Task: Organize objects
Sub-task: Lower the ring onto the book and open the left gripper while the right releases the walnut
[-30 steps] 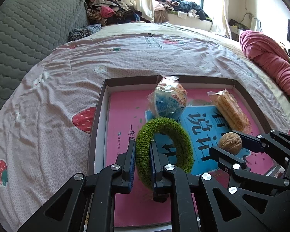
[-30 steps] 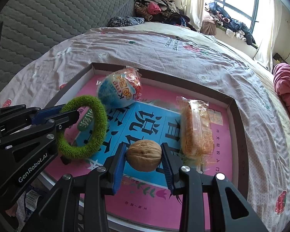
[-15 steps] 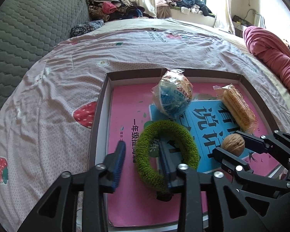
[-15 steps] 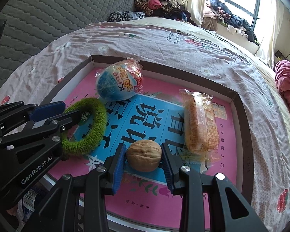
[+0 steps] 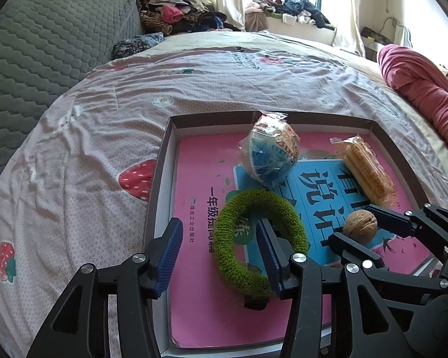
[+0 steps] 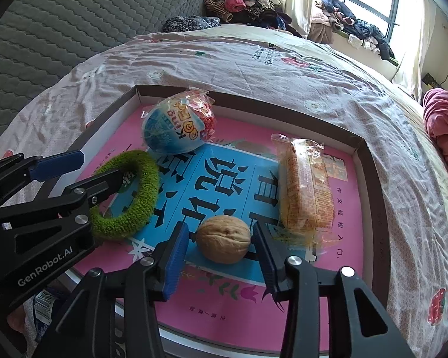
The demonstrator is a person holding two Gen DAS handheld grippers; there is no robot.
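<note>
A shallow box tray (image 5: 164,161) (image 6: 370,167) with a pink and blue book cover inside lies on the bed. A green fuzzy ring (image 5: 259,235) (image 6: 128,197) lies flat in it. My left gripper (image 5: 221,256) is open; its right finger sits inside the ring, its left finger outside. A walnut (image 6: 225,238) (image 5: 360,226) rests on the tray between the fingers of my right gripper (image 6: 221,256), which is open with small gaps on both sides. A wrapped egg-shaped toy (image 5: 268,156) (image 6: 179,131) and a wrapped cracker pack (image 5: 366,170) (image 6: 304,191) lie further back.
The strawberry-print bedsheet (image 5: 89,137) surrounds the tray. A grey quilted headboard (image 5: 38,47) stands at left. A pink rolled blanket (image 5: 418,95) lies at right. Piled clothes (image 5: 179,15) fill the far corner and the windowsill.
My left gripper opened and let go of the green ring, which dropped flat onto the tray. My right gripper opened slightly and released the walnut onto the tray.
</note>
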